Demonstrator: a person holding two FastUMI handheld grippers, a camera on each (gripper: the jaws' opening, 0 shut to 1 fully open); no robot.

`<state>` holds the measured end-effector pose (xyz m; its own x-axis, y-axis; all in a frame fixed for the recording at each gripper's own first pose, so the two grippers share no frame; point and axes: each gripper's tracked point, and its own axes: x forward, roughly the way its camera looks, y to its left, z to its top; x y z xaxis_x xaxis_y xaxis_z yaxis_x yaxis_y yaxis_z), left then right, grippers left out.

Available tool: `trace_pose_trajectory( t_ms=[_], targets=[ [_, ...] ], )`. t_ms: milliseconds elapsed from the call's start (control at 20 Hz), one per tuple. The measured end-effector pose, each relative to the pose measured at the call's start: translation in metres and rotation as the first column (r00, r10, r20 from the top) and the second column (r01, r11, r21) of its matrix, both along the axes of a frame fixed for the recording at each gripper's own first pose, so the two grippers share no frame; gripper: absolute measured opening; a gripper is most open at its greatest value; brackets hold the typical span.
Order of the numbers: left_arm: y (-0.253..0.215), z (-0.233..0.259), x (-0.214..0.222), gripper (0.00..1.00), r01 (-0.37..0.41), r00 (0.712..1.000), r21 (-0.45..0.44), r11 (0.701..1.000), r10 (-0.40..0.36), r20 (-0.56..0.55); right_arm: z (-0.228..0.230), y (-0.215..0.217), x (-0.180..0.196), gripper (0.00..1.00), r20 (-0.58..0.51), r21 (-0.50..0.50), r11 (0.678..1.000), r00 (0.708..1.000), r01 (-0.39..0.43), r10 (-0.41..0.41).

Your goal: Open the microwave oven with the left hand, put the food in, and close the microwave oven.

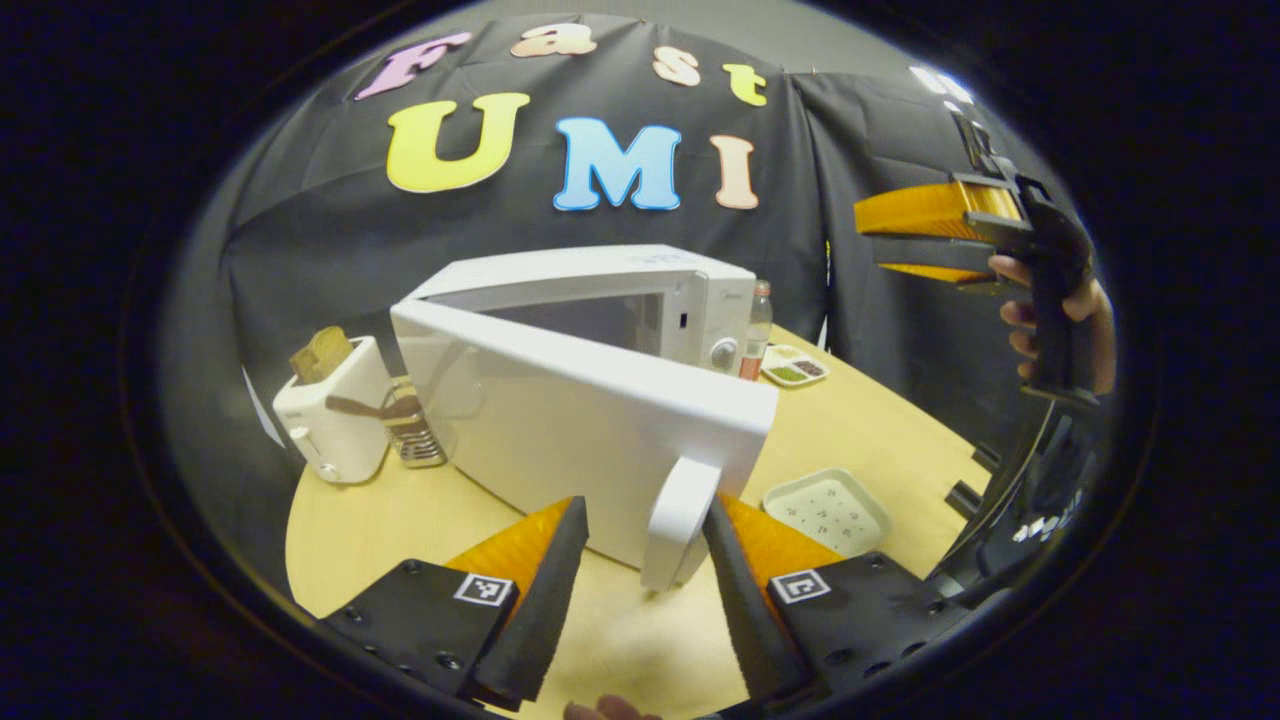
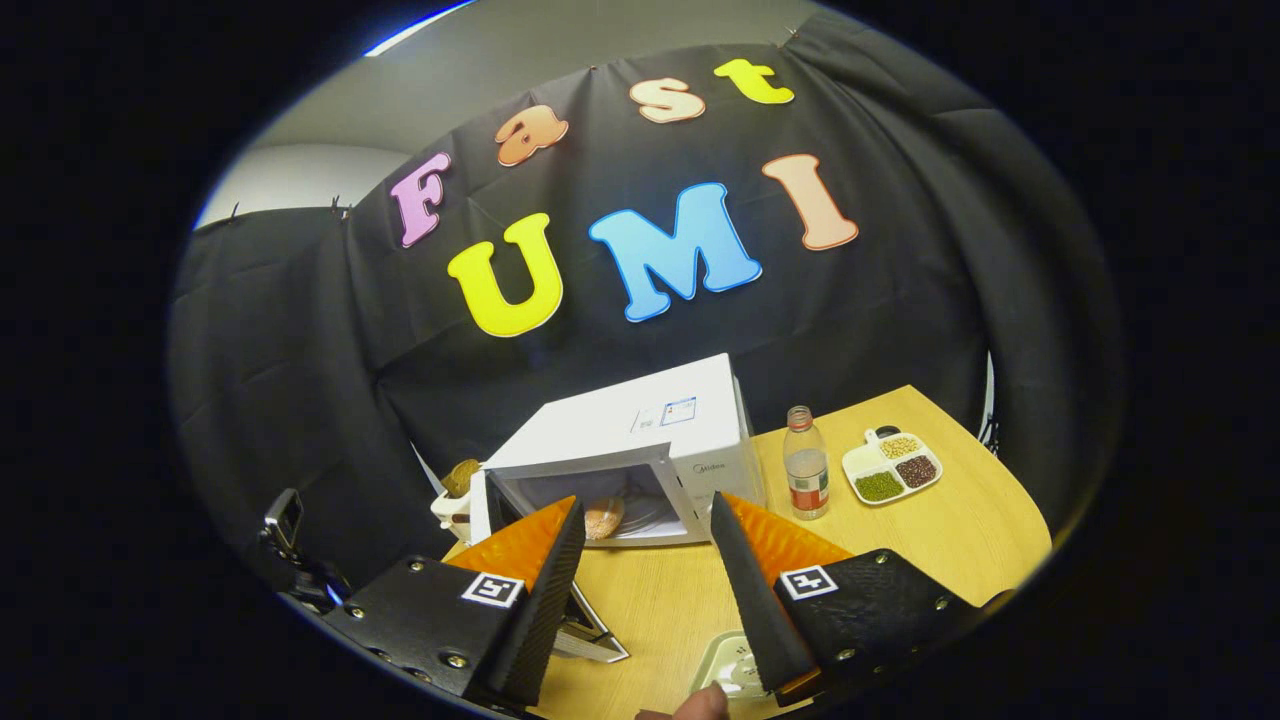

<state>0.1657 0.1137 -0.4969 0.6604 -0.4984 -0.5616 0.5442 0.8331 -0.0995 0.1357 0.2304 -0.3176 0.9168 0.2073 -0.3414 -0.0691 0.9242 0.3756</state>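
My left claw (image 1: 645, 540) stands wide, the door handle (image 1: 681, 520) between its fingers, untouched. Microwave (image 2: 640, 450) door (image 1: 580, 440) ajar; food (image 2: 604, 518) inside. My right claw (image 2: 645, 545) is wide, empty, raised above the table (image 2: 960, 530).

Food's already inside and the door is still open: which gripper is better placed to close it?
Left. The left gripper has its open fingers either side of the door handle; the right gripper hangs back above the table, empty.

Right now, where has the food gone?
In the right gripper view the food sits inside the open microwave, left of the bottle.
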Motion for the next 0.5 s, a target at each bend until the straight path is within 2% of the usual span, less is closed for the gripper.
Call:
trace_pose_trajectory(
  t_ms=[100,150,300,400,450,500],
  targets=[
    [0.004,0.035,0.007,0.89,-0.016,0.999,-0.024,1.0,0.017,0.049,0.01,-0.007,-0.002,0.78,0.021,-0.004,1.0,1.0,0.014,-0.013],
    [0.009,0.052,0.009,0.81,-0.031,0.997,-0.04,0.999,0.034,0.068,0.014,-0.009,-0.003,0.78,0.029,-0.002,1.0,0.999,0.017,-0.017],
    [0.023,0.087,0.024,0.86,-0.071,0.989,-0.098,0.993,0.083,0.119,0.02,-0.012,-0.011,0.78,0.036,-0.005,1.0,0.999,0.024,-0.024],
    [0.045,0.07,0.035,0.92,-0.089,0.987,-0.062,0.994,0.096,0.129,0.025,-0.015,-0.016,0.78,0.035,-0.002,0.999,0.999,0.034,-0.034],
    [0.053,0.053,0.037,0.99,-0.088,0.989,-0.033,0.996,0.092,0.118,0.026,-0.015,-0.017,0.78,0.03,-0.002,0.999,0.999,0.036,-0.036],
    [0.06,0.037,0.04,0.99,-0.084,0.991,-0.003,0.996,0.084,0.109,0.027,-0.015,-0.02,0.78,0.02,-0.005,0.999,0.999,0.036,-0.036]
  ],
)
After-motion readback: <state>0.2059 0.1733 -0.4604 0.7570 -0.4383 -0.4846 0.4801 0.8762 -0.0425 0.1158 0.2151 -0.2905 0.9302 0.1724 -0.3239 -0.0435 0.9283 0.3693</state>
